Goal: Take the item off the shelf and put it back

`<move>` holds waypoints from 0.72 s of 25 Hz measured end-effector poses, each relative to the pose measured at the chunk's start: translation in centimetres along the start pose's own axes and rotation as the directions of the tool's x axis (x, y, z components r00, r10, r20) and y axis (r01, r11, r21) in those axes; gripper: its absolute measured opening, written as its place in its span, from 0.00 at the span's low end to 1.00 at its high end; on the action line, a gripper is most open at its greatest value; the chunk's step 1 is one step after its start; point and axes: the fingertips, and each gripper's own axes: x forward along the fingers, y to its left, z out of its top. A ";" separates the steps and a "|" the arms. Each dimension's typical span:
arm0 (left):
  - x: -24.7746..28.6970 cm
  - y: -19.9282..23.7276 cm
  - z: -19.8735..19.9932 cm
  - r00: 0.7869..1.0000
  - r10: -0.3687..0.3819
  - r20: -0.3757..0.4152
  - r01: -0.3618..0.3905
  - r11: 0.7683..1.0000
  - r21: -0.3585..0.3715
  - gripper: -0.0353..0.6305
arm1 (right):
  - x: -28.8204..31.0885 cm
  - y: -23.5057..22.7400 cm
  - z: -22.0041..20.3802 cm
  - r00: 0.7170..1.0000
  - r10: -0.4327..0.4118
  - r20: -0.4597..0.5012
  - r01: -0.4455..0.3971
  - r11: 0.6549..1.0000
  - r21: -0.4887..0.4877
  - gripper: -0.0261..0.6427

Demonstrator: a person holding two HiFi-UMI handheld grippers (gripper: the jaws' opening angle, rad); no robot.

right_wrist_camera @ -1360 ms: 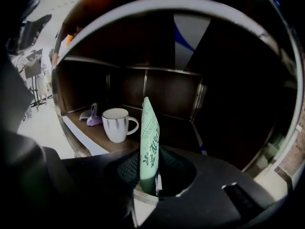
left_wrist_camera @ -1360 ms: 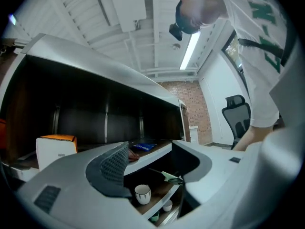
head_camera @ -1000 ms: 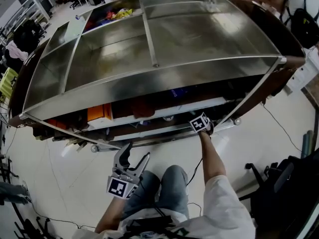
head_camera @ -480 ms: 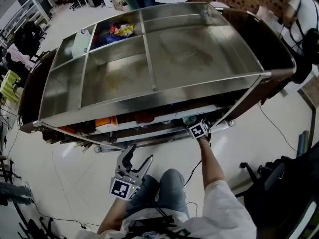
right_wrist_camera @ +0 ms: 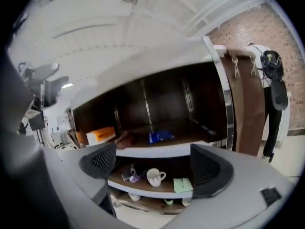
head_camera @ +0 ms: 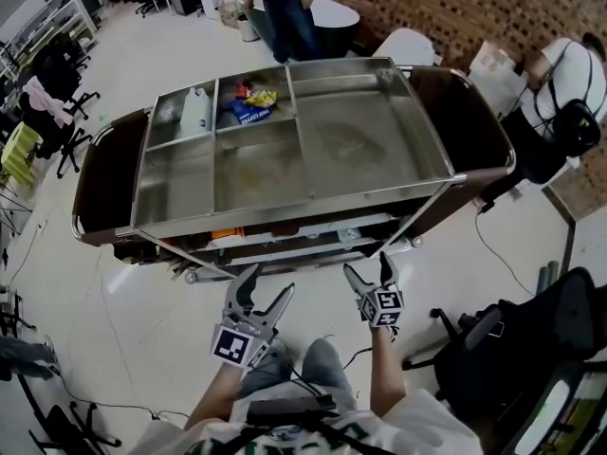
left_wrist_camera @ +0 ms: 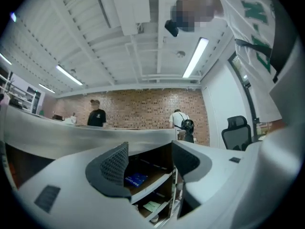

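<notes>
The shelf cart point(head_camera: 360, 140) with a steel top stands in front of me. My right gripper point(head_camera: 368, 265) hangs open and empty before its front, clear of the shelves; its jaws have just been opening, with nothing between them. In the right gripper view the right gripper point(right_wrist_camera: 152, 163) looks at a blue packet point(right_wrist_camera: 161, 136) and an orange box point(right_wrist_camera: 100, 135) on the upper shelf, and a white mug point(right_wrist_camera: 155, 177) and a green packet point(right_wrist_camera: 182, 185) lower down. My left gripper point(head_camera: 267, 284) is open and empty too, and beyond the left gripper point(left_wrist_camera: 150, 161) lies the blue packet point(left_wrist_camera: 136, 179).
The cart's top compartments hold a bottle point(head_camera: 196, 112) and snack packets point(head_camera: 251, 102). One person point(head_camera: 285, 8) stands behind the cart, another point(head_camera: 560, 74) at its right end. An office chair point(head_camera: 512, 349) is close on my right, more chairs point(head_camera: 47, 112) at the left.
The right gripper has come out of the lower shelves, risen and opened. The left gripper has risen as well. The head view has drawn back from the cart.
</notes>
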 end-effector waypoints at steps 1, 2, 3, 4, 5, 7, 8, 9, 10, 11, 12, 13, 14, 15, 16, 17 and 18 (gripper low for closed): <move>-0.5 0.5 1.0 1.000 0.023 0.000 -0.023 1.000 0.018 0.46 | -1.9 1.6 2.7 0.999 0.013 0.030 -0.012 1.000 -0.012 0.80; -0.9 0.8 2.2 0.999 0.039 0.004 -0.039 0.999 0.026 0.46 | -3.5 3.2 5.4 0.998 0.028 0.058 -0.027 0.999 -0.030 0.80; -1.2 0.8 3.6 0.999 0.049 0.010 -0.049 0.999 0.021 0.46 | -4.9 4.8 8.2 0.995 0.048 0.090 -0.044 0.998 -0.047 0.79; -1.5 0.7 5.1 0.998 0.053 0.015 -0.053 0.999 0.003 0.46 | -6.2 6.4 10.9 0.989 0.072 0.127 -0.065 0.996 -0.057 0.79; -1.9 0.6 6.6 0.998 0.057 0.019 -0.057 0.998 -0.019 0.46 | -7.2 8.1 13.4 0.981 0.097 0.166 -0.088 0.994 -0.064 0.79; -3.2 1.0 8.3 0.997 0.075 0.036 -0.075 0.997 -0.016 0.46 | -9.0 11.0 17.8 0.960 0.134 0.247 -0.117 0.990 -0.081 0.79; -4.0 1.4 8.8 0.995 0.089 0.049 -0.089 0.996 -0.001 0.46 | -9.7 12.3 19.7 0.948 0.147 0.283 -0.126 0.988 -0.092 0.78; -4.7 1.7 9.4 0.993 0.103 0.061 -0.104 0.995 0.000 0.46 | -10.4 13.5 21.5 0.936 0.157 0.315 -0.130 0.986 -0.104 0.78; -5.3 1.9 10.2 0.991 0.117 0.073 -0.116 0.993 -0.009 0.46 | -11.0 14.6 23.1 0.925 0.165 0.342 -0.133 0.984 -0.117 0.78; -5.7 2.3 10.7 0.988 0.128 0.085 -0.128 0.992 -0.008 0.46 | -11.5 15.5 24.6 0.915 0.173 0.366 -0.134 0.983 -0.128 0.78; -6.2 2.8 10.9 0.985 0.138 0.099 -0.140 0.990 0.007 0.46 | -11.8 16.4 25.8 0.905 0.179 0.385 -0.135 0.981 -0.138 0.77; -6.5 3.2 11.2 0.983 0.145 0.110 -0.148 0.989 0.018 0.46 | -12.0 17.1 26.9 0.898 0.184 0.401 -0.137 0.980 -0.142 0.77; -6.9 3.5 11.4 0.982 0.150 0.117 -0.154 0.988 0.025 0.46 | -12.3 17.7 27.6 0.891 0.190 0.413 -0.143 0.979 -0.142 0.77; -7.3 3.8 11.4 0.981 0.155 0.120 -0.161 0.986 0.038 0.46 | -12.5 18.3 28.1 0.885 0.196 0.422 -0.151 0.979 -0.139 0.77; -7.8 4.0 11.5 0.979 0.160 0.123 -0.167 0.985 0.052 0.46 | -12.6 18.7 28.4 0.881 0.202 0.428 -0.157 0.978 -0.139 0.77; -8.2 4.1 11.9 0.978 0.165 0.129 -0.174 0.983 0.060 0.46 | -12.6 19.1 28.6 0.879 0.206 0.431 -0.159 0.977 -0.145 0.77; -8.6 4.3 12.3 0.976 0.172 0.136 -0.183 0.981 0.071 0.46 | -12.5 19.5 28.8 0.878 0.210 0.430 -0.158 0.975 -0.154 0.77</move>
